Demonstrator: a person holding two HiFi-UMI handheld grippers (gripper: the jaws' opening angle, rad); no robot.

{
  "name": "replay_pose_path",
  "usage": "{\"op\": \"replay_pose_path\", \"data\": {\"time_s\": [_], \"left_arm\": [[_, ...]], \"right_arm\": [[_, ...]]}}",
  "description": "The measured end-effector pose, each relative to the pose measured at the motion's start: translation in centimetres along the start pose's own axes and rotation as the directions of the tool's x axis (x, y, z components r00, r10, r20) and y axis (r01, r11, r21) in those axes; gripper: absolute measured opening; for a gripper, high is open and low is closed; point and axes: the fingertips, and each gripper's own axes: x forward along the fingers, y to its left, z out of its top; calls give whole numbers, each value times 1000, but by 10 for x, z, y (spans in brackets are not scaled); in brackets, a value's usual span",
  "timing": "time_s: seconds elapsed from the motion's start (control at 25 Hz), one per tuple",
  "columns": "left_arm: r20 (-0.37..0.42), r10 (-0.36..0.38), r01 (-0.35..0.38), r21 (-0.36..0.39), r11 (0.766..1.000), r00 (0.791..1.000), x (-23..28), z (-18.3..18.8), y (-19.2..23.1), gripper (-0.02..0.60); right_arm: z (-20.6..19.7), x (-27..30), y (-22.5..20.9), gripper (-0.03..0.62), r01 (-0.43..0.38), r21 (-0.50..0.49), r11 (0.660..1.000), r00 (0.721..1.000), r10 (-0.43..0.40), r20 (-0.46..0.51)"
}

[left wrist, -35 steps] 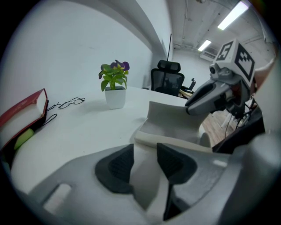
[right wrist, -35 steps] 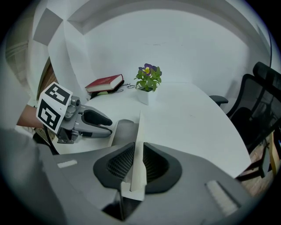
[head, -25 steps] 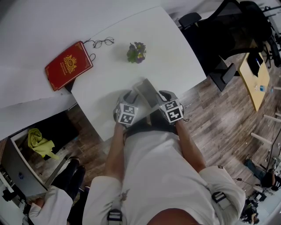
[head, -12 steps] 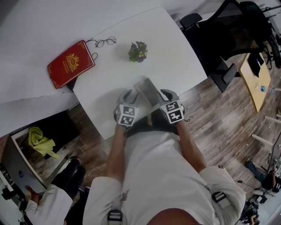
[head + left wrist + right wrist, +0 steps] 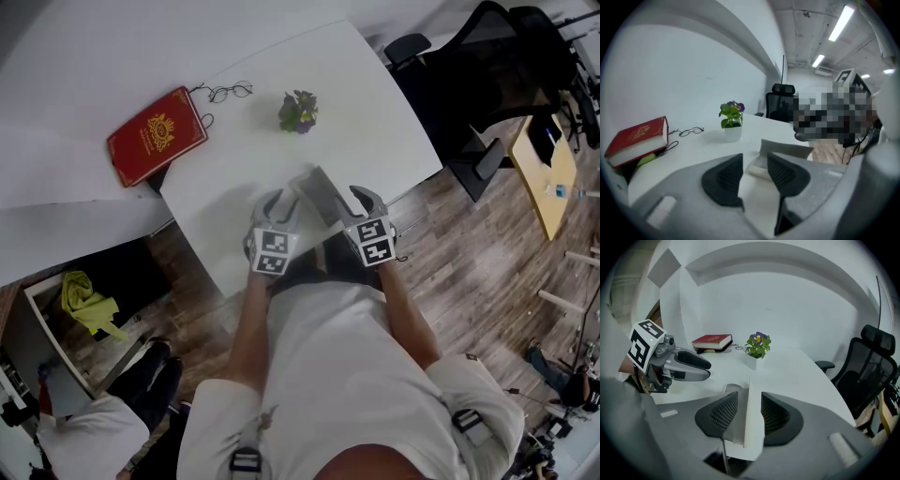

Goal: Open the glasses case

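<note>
Office w/ desks [image 5: 375, 122], swivel chairs [image 5: 782, 96] (strip lights [image 5: 841, 22] overhead).

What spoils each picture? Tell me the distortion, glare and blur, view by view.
Head view: dim, bent at the edges, table evenly lit. Left gripper view: fisheye with black corners, ceiling lights glaring. Right gripper view: fisheye too, glasses case up close looks soft.
</note>
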Motion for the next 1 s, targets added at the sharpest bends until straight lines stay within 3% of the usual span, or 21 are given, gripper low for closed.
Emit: {"op": "replay_pose_path", "data": {"time_s": [0.28, 0.6, 1.0], "left_arm": [[51, 16, -16, 2, 1000, 999, -19, 21, -2, 158], [97, 16, -16, 4, 1000, 995, -34, 36, -9, 156], [87, 7, -6, -17, 1000, 996, -28, 34, -6, 155]], "right_arm": [[25, -24, 4, 161, 27, -27, 999, 996, -24, 86], [27, -39, 7, 161, 49, -48, 998, 995, -45, 86], [29, -34, 6, 161, 42, -43, 998, 998, -39, 56]]}}
